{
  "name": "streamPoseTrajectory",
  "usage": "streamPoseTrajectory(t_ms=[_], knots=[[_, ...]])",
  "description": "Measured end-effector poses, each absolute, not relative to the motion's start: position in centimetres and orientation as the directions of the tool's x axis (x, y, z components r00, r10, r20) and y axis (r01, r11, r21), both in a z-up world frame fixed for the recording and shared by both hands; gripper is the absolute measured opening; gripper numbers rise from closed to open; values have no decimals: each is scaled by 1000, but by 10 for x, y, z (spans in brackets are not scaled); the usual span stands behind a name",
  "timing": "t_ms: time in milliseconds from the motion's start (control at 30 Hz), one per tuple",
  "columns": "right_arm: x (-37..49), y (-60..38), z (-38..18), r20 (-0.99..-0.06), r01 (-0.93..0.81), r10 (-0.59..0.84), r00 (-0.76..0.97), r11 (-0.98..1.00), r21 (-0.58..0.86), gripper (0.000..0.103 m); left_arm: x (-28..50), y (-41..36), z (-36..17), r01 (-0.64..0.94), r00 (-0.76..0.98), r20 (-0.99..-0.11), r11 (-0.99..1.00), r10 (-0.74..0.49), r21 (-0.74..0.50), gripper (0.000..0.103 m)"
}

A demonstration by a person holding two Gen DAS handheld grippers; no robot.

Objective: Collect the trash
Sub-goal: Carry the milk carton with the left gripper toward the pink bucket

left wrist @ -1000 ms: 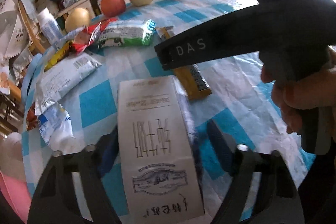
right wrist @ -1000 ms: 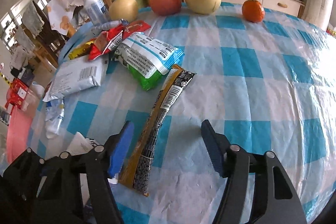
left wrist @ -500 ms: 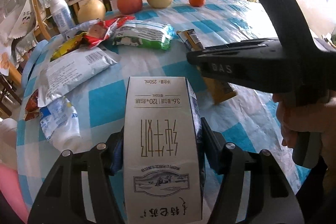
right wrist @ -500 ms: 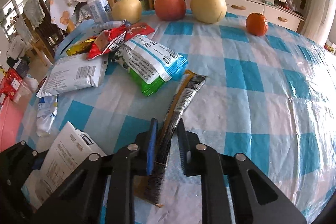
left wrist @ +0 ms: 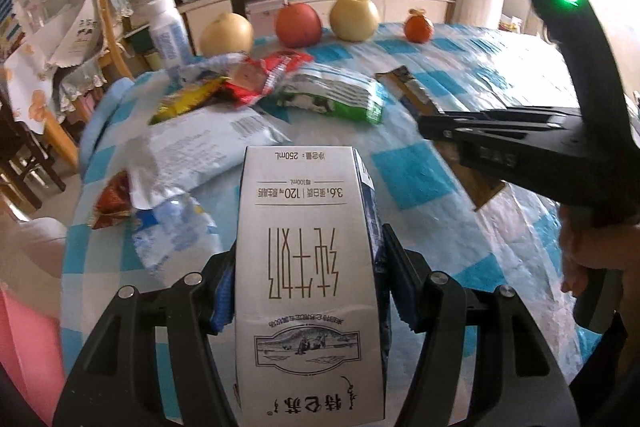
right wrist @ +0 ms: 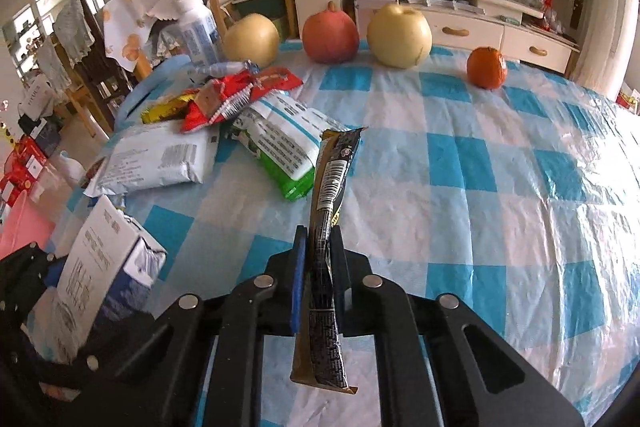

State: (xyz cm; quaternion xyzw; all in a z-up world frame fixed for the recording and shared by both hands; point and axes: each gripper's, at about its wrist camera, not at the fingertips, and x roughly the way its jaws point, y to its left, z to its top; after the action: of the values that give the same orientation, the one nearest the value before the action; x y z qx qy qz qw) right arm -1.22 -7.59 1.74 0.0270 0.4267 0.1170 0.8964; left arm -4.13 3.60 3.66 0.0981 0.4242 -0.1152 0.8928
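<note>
Gripping a milk carton point(left wrist: 308, 267) in my left gripper point(left wrist: 308, 283), my right gripper point(right wrist: 320, 267) clamped on a long dark wrapper point(right wrist: 326, 227) lifted off the checked tablecloth point(right wrist: 480, 187), more wrappers point(right wrist: 276, 143) beyond, fruit point(right wrist: 400, 35) along the far edge.

Daylight floods in from the right, blowing out the left wrist view's upper right corner. The plastic-covered tabletop point(right wrist: 500, 187) glares at its right edge. Fisheye bending, dark corners, slight blur.
</note>
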Motion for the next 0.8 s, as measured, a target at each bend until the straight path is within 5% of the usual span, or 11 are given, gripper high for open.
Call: streamPoseTrajectory(t_ms=[800], knots=[[-55,-18,37,-717,-322,355,600,927,190,12,-52,124,79,8,746,-657,986,103,165,63]])
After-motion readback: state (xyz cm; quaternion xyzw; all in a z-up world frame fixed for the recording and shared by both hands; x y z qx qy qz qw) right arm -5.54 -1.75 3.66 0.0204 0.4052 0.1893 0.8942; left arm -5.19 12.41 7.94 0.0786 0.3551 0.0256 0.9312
